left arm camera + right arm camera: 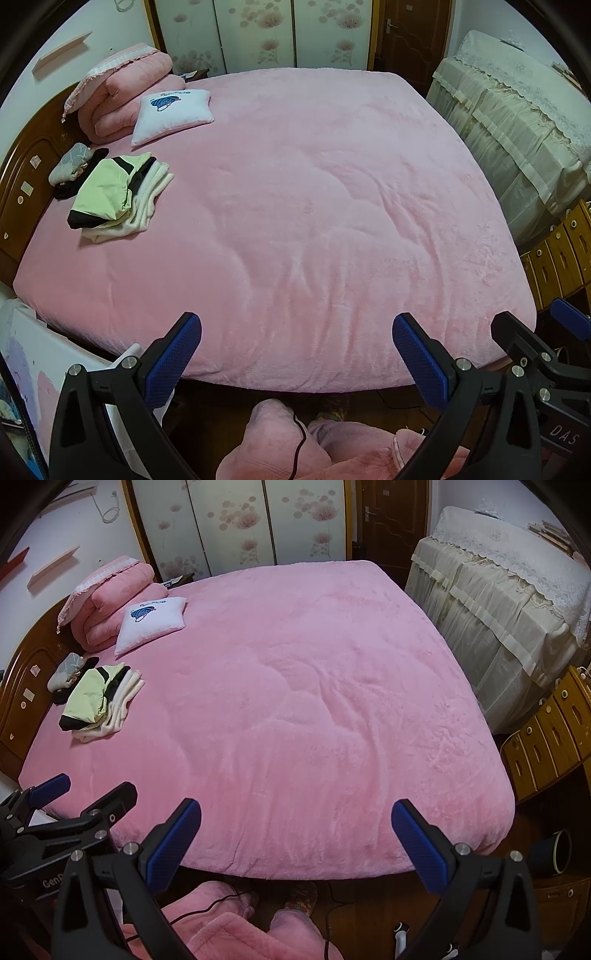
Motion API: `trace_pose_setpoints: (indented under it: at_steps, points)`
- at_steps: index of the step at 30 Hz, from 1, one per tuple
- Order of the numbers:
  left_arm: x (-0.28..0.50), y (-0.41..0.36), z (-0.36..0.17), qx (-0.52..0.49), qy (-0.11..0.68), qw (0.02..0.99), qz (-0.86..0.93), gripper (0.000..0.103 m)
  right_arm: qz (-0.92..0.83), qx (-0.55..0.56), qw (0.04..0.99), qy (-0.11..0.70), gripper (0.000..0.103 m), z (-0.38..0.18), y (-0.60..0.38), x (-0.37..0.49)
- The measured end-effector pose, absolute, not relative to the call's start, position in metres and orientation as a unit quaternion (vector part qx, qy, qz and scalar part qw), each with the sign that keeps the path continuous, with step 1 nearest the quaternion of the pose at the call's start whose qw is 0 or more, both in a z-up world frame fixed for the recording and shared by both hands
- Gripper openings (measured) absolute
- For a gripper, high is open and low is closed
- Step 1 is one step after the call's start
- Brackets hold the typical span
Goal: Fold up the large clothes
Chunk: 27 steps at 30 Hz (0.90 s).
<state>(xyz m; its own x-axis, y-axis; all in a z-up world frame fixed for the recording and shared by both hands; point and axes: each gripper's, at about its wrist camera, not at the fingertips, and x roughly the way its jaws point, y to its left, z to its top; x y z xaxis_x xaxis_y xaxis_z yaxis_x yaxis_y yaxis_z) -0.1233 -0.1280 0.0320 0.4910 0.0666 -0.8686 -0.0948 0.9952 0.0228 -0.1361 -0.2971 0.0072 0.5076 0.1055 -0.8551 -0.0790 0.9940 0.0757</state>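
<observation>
Bed [295,206]: pretty much the whole view is taken up by it, covered in a fuzzy pink blanket, lightly creased, nothing laid out across the middle.

Headboard [26,184]: dark wood, seen along the bed's left edge in both views.

Folded clothes [114,192]: a small stack is parked on the bed close to the headboard; a lime-green and black piece is on top, cream fabric under it.

Grey bundle [70,162]: tucked between that stack and the headboard, with something black under it.

White cushion [173,110]: set on the bed farther along the headboard side, blue print facing up.

Pink quilt [125,96]: rolled up behind the cushion, at the bed's far headboard corner.

Wardrobe doors [258,33]: floral panels, seen past the far end of the bed.

Lace-covered furniture [517,118]: draped in cream cloth, beside the bed on the side opposite the headboard.

Wooden drawers [546,738]: next to that, nearer the bed's near corner.

Pink fleece garment [229,930]: bunched below the near edge of the bed, a black cable lying across it.

Left gripper [295,354]: held over the bed's near edge, jaws spread wide, nothing gripped.

Right gripper [295,838]: same deal, jaws wide apart over the near edge, nothing between them.
</observation>
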Motion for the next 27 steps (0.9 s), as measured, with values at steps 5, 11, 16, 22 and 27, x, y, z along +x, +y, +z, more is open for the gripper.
trace_pose_setpoints:
  at_steps: [5,11,16,22,27]
  points:
    - [-0.123,-0.128,0.031,-0.020,0.502,0.863,0.045,0.102,0.052,0.012,0.866,0.498,0.103,0.006,-0.298,-0.134]
    - [-0.120,-0.132,0.030,-0.023,0.503,0.863,0.043,0.102,0.049,0.010,0.868,0.495,0.103,0.006,-0.299,-0.133]
    - [-0.119,-0.133,0.029,-0.024,0.508,0.860,0.043,0.102,0.049,0.011,0.866,0.497,0.103,0.005,-0.301,-0.132]
    - [-0.115,-0.134,0.026,-0.028,0.516,0.855,0.044,0.102,0.049,0.009,0.865,0.500,0.103,0.004,-0.304,-0.130]
    - [-0.114,-0.136,0.023,-0.022,0.520,0.852,0.053,0.102,0.055,0.006,0.860,0.507,0.103,0.000,-0.310,-0.126]
